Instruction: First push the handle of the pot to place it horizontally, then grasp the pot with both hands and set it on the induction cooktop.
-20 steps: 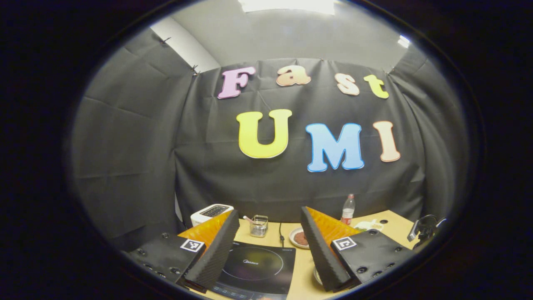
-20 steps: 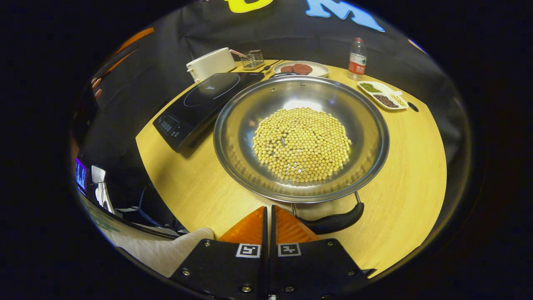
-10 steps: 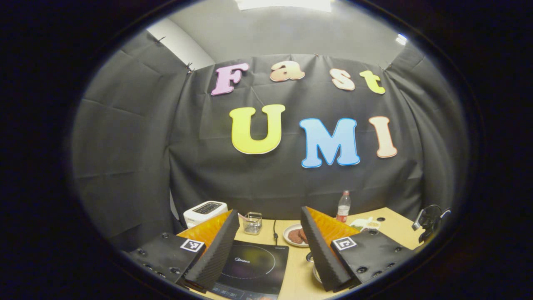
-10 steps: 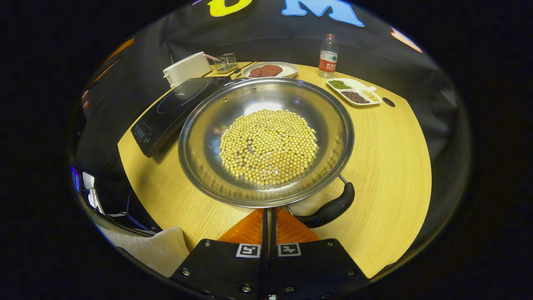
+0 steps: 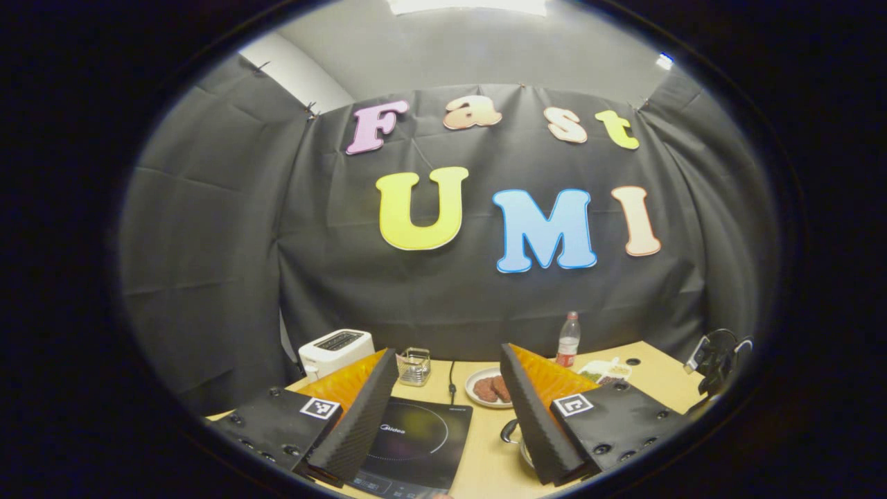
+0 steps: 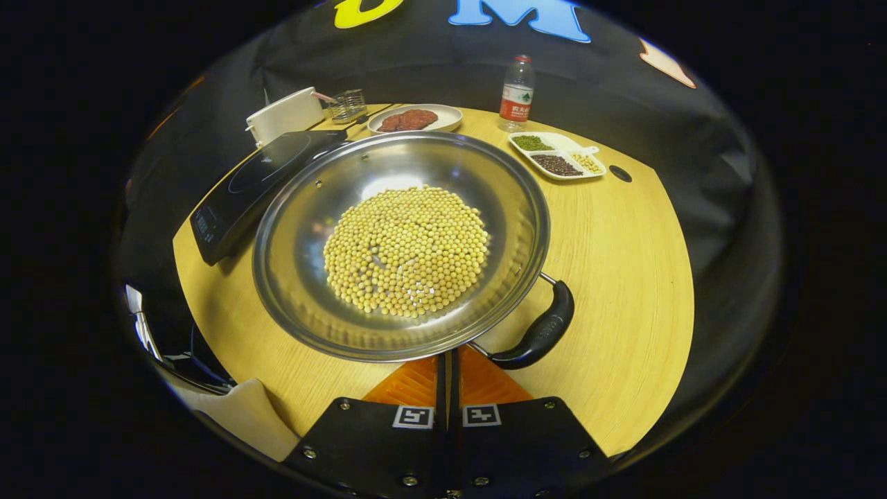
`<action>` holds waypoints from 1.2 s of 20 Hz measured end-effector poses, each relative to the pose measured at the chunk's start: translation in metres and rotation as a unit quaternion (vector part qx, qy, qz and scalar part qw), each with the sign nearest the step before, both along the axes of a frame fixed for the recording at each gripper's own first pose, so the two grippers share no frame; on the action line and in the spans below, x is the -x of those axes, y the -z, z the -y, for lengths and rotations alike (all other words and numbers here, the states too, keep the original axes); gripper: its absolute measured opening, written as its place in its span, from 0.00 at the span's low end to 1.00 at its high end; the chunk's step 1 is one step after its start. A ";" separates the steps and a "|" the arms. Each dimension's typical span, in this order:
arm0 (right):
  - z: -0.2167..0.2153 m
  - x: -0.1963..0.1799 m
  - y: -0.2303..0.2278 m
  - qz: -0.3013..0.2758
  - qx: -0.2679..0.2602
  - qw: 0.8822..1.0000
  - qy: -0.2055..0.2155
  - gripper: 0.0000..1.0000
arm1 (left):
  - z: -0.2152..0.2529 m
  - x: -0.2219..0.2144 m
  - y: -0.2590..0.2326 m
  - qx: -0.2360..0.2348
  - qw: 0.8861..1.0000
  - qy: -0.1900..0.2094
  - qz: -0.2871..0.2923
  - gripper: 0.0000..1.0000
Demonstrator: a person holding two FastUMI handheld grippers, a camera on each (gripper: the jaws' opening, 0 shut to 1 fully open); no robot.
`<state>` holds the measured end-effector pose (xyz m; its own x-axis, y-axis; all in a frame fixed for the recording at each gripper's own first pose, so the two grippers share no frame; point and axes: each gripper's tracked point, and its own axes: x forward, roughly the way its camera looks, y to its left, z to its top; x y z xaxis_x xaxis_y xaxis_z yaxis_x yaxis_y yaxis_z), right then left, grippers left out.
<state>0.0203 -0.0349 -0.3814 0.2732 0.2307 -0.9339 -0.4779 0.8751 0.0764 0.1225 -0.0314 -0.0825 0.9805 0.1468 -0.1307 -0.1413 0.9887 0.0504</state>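
Right gripper view: pot [image 6: 402, 242] handle [image 6: 537, 333] swung rightward.

desk [image 6: 624, 277]: round, light wood
centre: pot [image 6: 402, 242]
left: cooktop [image 6: 256, 173]
back: toaster [image 6: 284, 114], plate [image 6: 416, 119], bottle [image 6: 515, 93], tray [image 6: 558, 156]

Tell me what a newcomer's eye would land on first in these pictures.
The big steel pot heaped with yellow soybeans dominates the middle of the wooden table in the right gripper view, its black handle sticking out toward the near right. Just left of it lies the black induction cooktop. The right tool, fingers together, sits at the pot's near rim; the left tool hangs open above the cooktop.
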 end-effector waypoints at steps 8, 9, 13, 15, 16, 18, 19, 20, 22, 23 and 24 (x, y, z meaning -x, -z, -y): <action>0.018 -0.027 0.006 0.045 0.032 0.998 0.025 0.01 | 0.009 0.000 0.013 -0.003 1.000 -0.006 -0.009 0.94; 0.022 -0.031 0.006 0.053 0.037 0.997 0.036 0.01 | 0.011 0.000 0.015 -0.006 1.000 -0.004 -0.012 0.93; 0.035 -0.047 -0.001 0.084 0.039 0.992 0.088 0.01 | 0.020 0.000 0.030 -0.014 1.000 0.009 -0.025 0.93; 0.041 -0.053 -0.012 0.109 0.030 0.987 0.111 0.01 | 0.025 -0.001 0.037 -0.010 0.999 0.019 -0.031 0.96; 0.042 -0.059 -0.022 0.127 0.020 0.984 0.125 0.01 | 0.028 -0.001 0.042 -0.008 0.999 0.024 -0.034 0.96; 0.040 -0.068 -0.042 0.158 -0.012 0.976 0.151 0.01 | 0.033 -0.005 0.051 -0.003 0.998 0.035 -0.042 0.96; 0.041 -0.072 -0.049 0.173 -0.024 0.971 0.164 0.19 | 0.035 -0.008 0.055 -0.002 0.998 0.040 -0.046 0.94; 0.040 -0.078 -0.058 0.187 -0.035 0.966 0.173 0.30 | 0.037 -0.011 0.059 0.000 0.998 0.046 -0.049 0.93; 0.043 -0.083 -0.070 0.208 -0.044 0.959 0.189 0.82 | 0.041 -0.018 0.069 0.003 0.997 0.056 -0.058 0.94; 0.043 -0.088 -0.071 0.216 -0.042 0.956 0.196 1.00 | 0.043 -0.021 0.076 0.008 0.996 0.060 -0.065 0.96; 0.043 -0.089 -0.072 0.219 -0.041 0.954 0.201 1.00 | 0.046 -0.025 0.083 0.013 0.995 0.067 -0.073 0.93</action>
<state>0.1091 -0.0779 -0.3092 0.7144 0.0935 -0.6935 -0.1076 0.9939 0.0232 0.1471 -0.0777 -0.1657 0.9615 0.0104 -0.2748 -0.0009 0.9994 0.0349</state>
